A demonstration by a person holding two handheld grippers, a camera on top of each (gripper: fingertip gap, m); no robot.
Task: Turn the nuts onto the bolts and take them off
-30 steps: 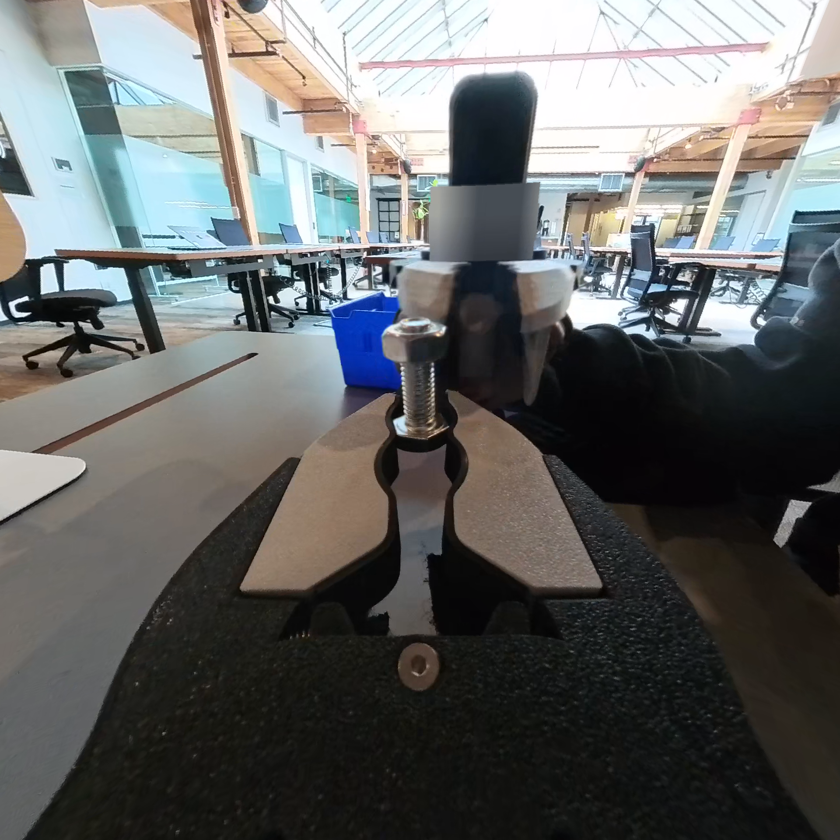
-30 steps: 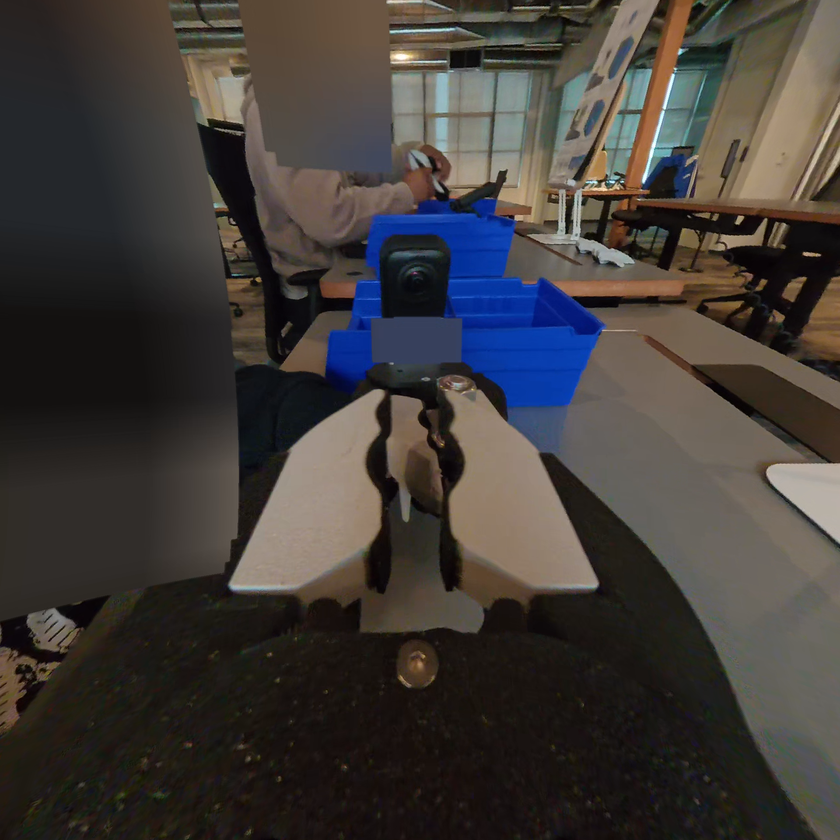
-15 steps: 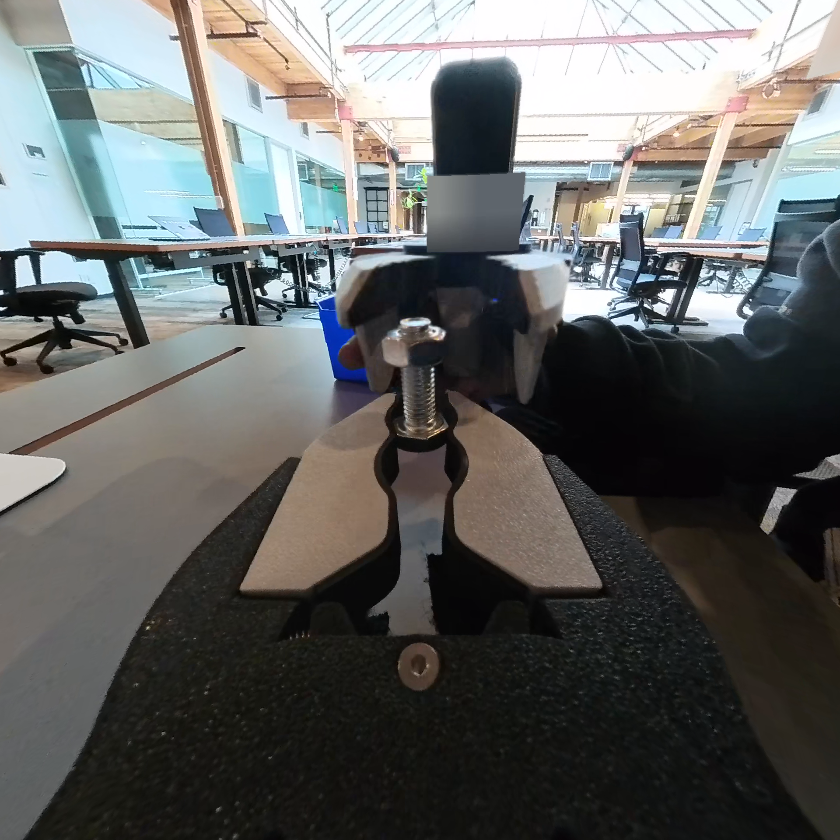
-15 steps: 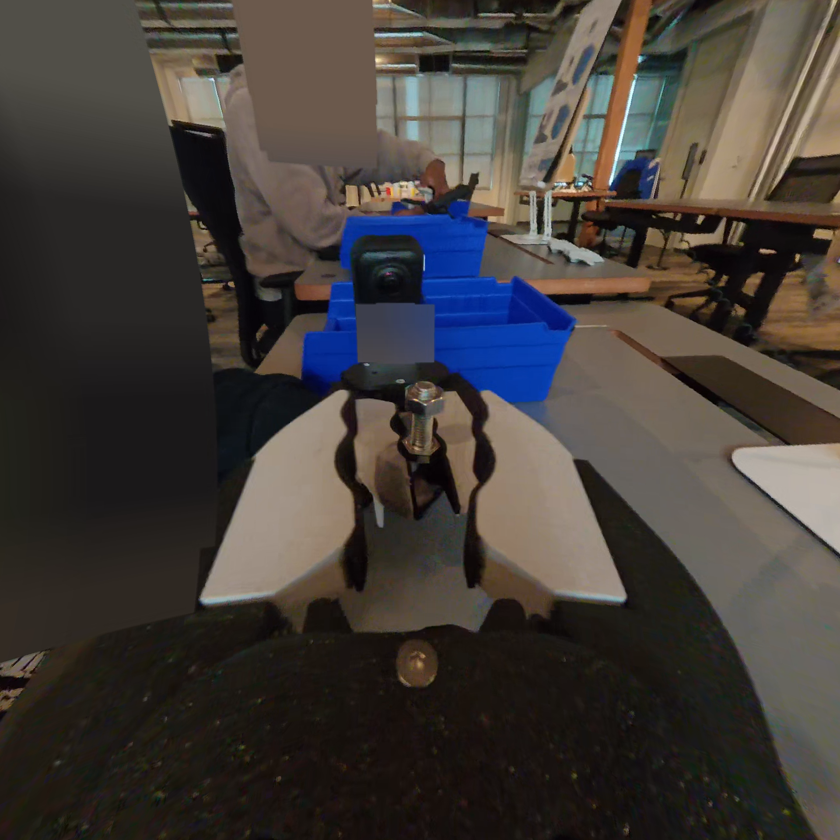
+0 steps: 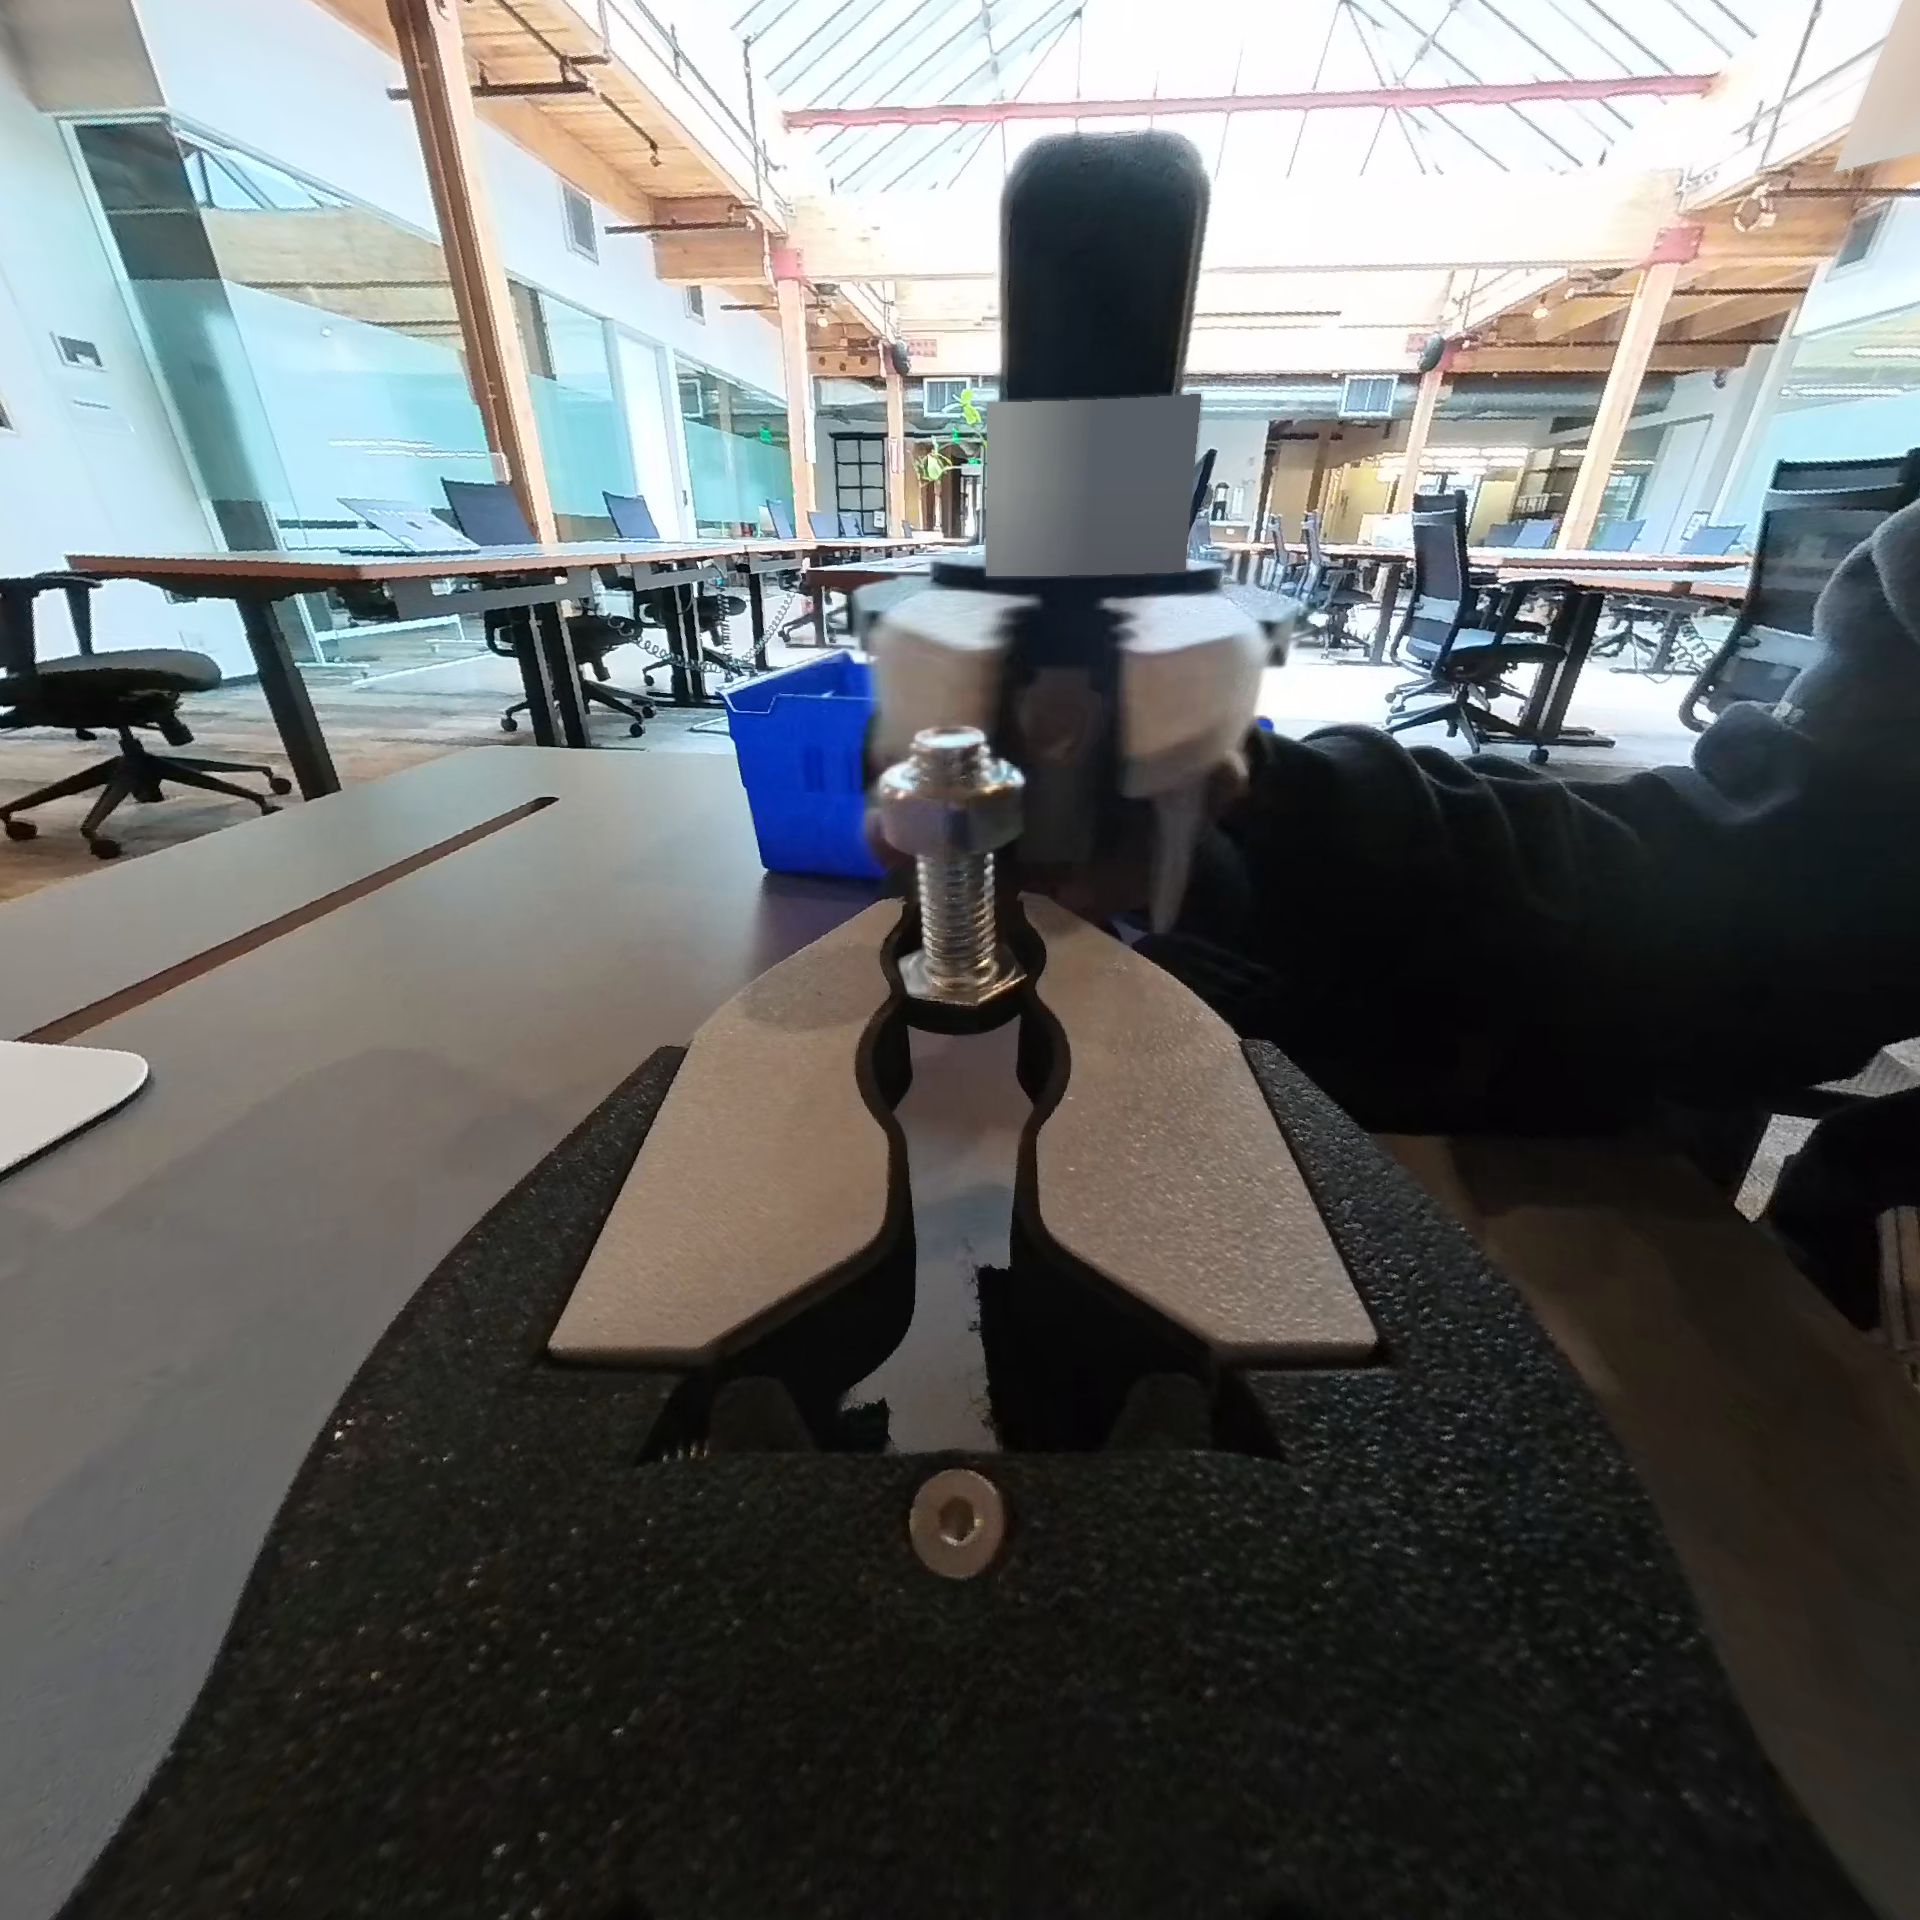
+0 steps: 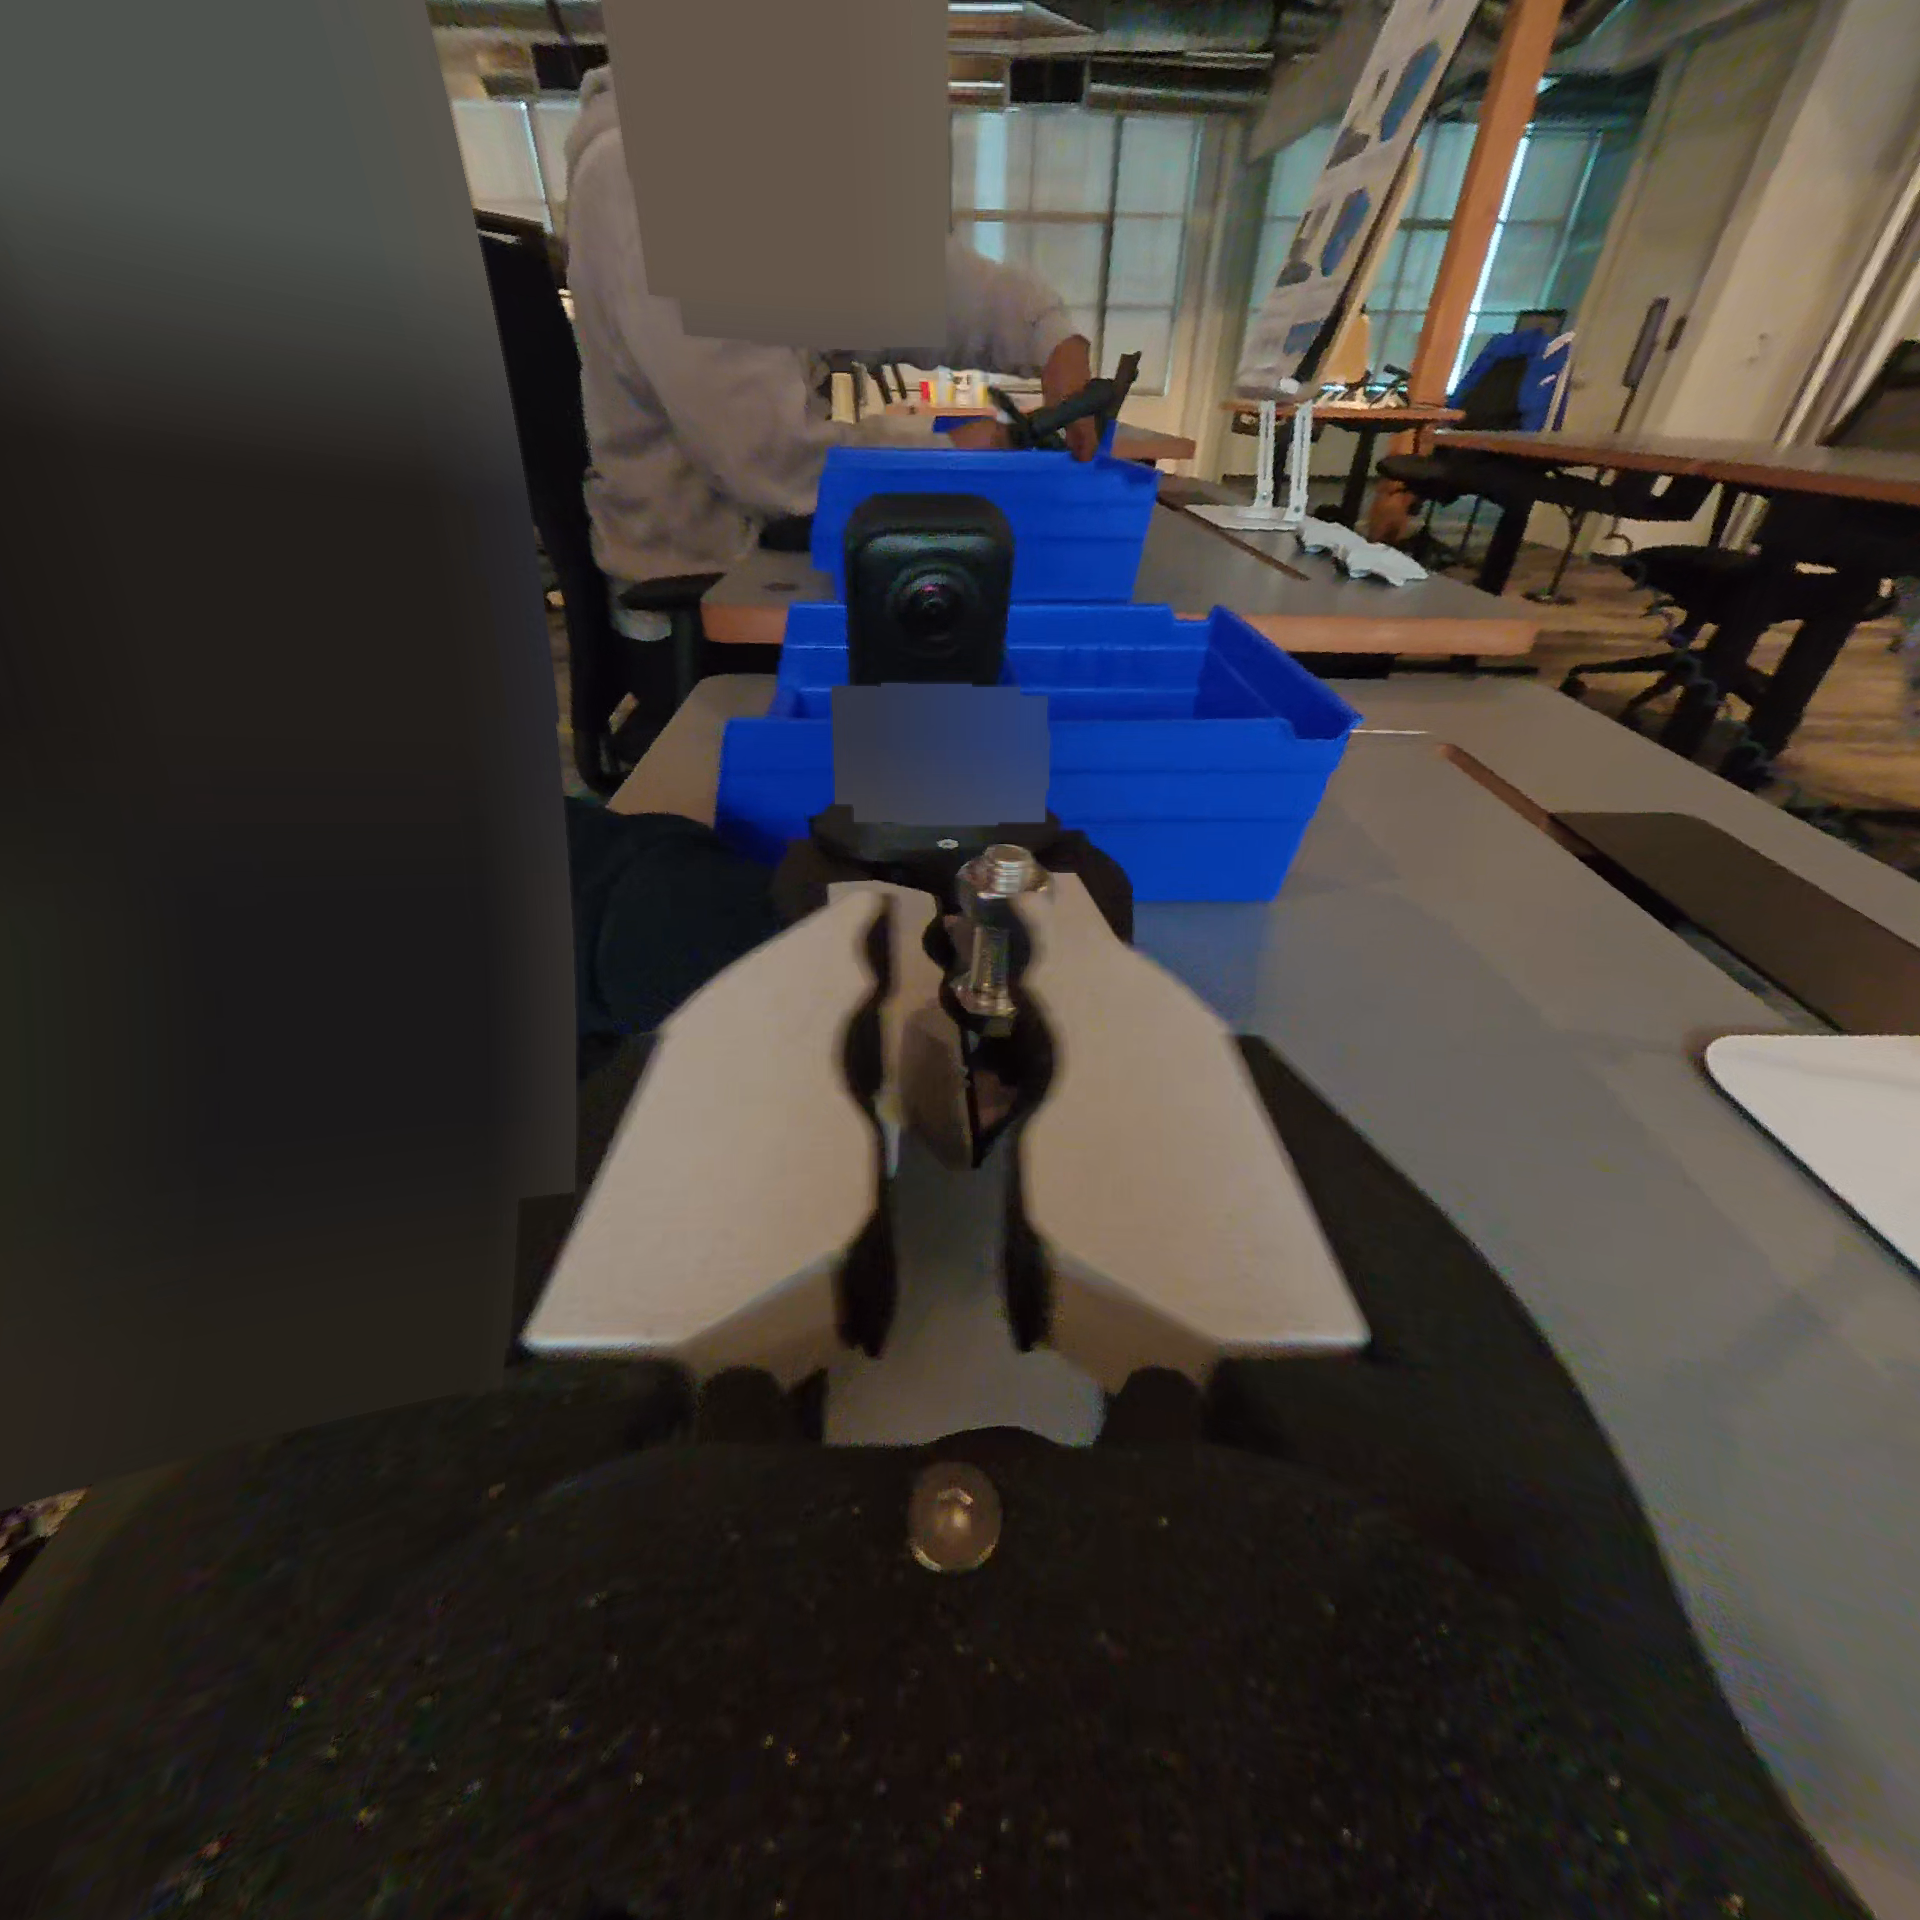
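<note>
My left gripper is shut on the hex head of a steel bolt and holds it upright above the grey table. A nut sits near the top of the thread. My right gripper faces the left one, its jaws a narrow gap apart and empty. The nut stands just past its fingertips, close to the right-hand one, and the bolt shows below it. In the left wrist view the right gripper sits just behind the nut and to its right.
A blue bin stands on the table behind the grippers and also shows in the left wrist view. A white pad lies at the table's edge. A dark sleeve reaches in from the right. A person works at the far table. My right fingertips sit around 4 centimeters from my left ones.
My right gripper opened wide half a second ago and has narrowed again, staying by the nut. The nut now sits slightly lower, with the bolt's tip showing above it. The left gripper kept its hold.
</note>
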